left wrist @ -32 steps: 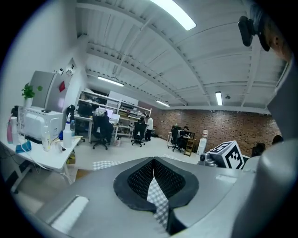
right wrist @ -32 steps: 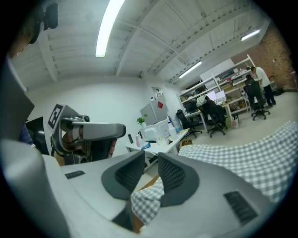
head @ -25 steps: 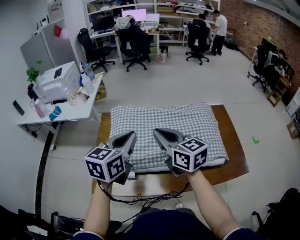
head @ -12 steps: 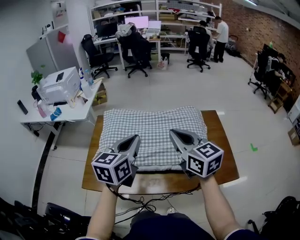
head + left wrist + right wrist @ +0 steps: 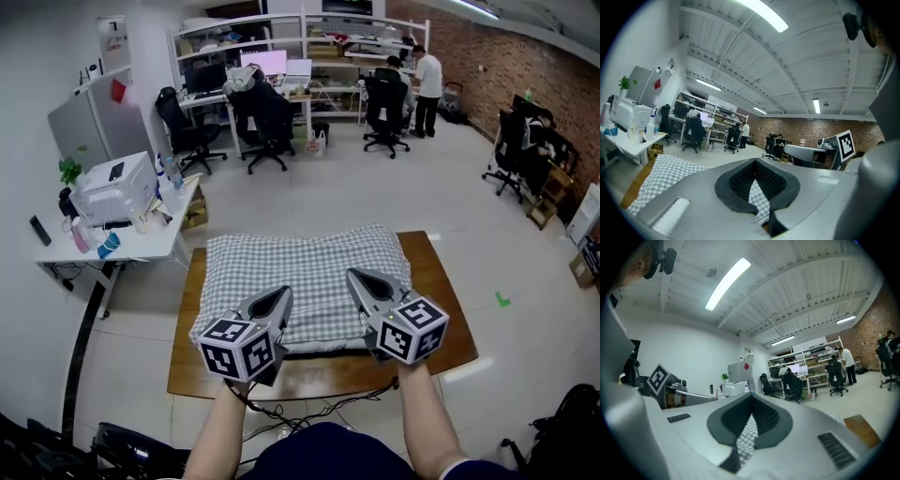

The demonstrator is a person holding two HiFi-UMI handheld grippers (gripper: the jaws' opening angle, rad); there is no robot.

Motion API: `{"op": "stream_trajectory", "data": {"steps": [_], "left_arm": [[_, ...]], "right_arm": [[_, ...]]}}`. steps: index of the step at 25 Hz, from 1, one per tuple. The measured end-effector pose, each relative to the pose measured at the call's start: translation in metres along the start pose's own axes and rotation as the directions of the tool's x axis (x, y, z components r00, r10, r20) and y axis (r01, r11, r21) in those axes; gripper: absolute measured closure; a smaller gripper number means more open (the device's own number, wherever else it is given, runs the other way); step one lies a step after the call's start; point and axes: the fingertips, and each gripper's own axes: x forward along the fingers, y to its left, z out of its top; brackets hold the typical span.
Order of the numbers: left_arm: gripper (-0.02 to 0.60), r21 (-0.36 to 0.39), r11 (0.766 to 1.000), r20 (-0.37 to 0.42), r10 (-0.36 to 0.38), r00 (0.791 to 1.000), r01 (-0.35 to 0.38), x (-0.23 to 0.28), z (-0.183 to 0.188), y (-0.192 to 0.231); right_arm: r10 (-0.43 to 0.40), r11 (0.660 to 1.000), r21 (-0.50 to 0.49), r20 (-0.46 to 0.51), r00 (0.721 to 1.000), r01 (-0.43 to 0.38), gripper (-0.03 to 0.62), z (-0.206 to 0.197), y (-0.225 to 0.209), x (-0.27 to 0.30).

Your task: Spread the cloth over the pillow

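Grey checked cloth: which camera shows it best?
The head view: the grey checked cloth lies fully visible over the white pillow on the wooden table. The gripper views show only the strips that the left gripper and right gripper pinch; the left also more beyond.

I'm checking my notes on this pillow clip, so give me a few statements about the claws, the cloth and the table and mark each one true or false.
1. The left claw is shut on the checked cloth. True.
2. The right claw is open and empty. False: it is shut on the cloth too.
3. The pillow lies on a wooden table. True.
4. The cloth is plain blue. False: it has grey and white checks.
5. Both claws hold the cloth at the pillow's far edge. False: they hold it at the edge nearest the person.
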Motion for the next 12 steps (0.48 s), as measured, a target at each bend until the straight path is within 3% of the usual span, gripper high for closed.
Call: {"op": "stream_trajectory", "data": {"steps": [12], "left_arm": [[0.575, 0.045, 0.999, -0.031, -0.023, 0.999, 0.025, 0.004, 0.0009, 0.005]], "right_arm": [[-0.007, 1.0, 0.003, -0.027, 1.0, 0.007, 0.593, -0.0099, 0.0089, 0.0109]]}}
